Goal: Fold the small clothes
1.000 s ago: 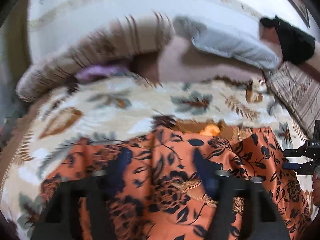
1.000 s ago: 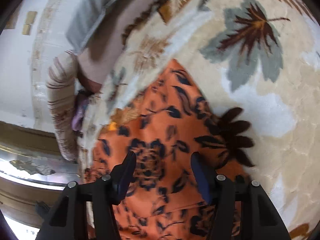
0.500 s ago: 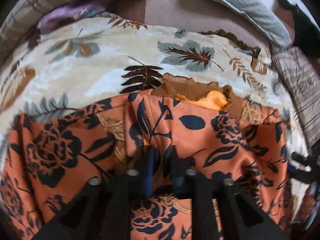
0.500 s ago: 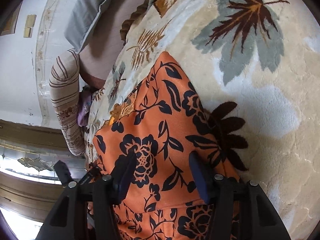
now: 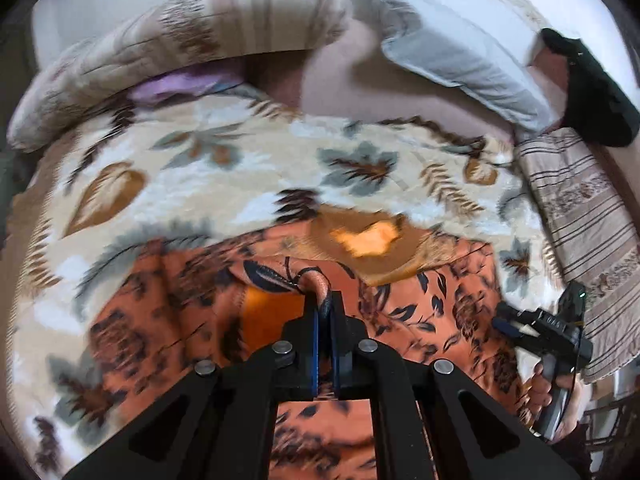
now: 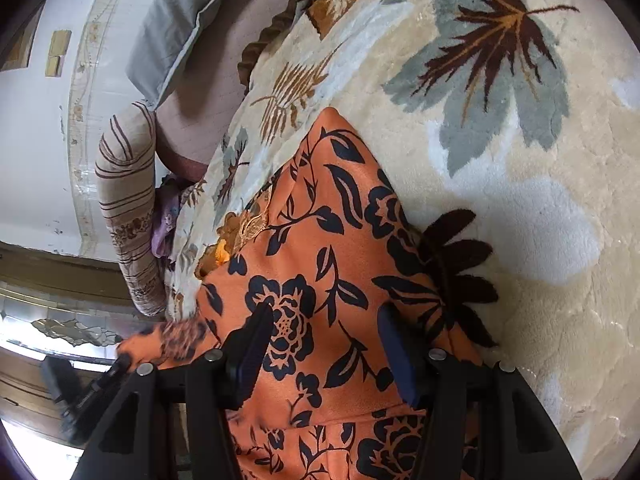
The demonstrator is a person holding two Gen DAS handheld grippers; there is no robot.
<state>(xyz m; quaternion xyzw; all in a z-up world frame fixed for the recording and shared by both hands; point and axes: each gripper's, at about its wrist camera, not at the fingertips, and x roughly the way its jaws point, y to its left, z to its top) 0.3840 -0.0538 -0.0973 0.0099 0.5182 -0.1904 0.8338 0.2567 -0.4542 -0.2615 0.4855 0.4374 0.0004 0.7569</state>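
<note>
Left wrist: left gripper [image 5: 325, 316] clamped on raised pinch of orange floral garment [image 5: 432, 300], spread on leaf-print blanket [image 5: 224, 184]. Right gripper [image 6: 326, 344] agape above garment, holding nothing; cloth extends ahead.

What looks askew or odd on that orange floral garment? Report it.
The orange floral garment lies on the leaf-print blanket with one part bunched up, pinched in the shut left gripper. The open right gripper holds nothing. No damage shows.

orange garment [image 6: 320, 264] printed with black flowers, on a cream blanket [image 6: 540, 208] of grey and brown leaves; grey pillow [image 5: 452, 56].
</note>
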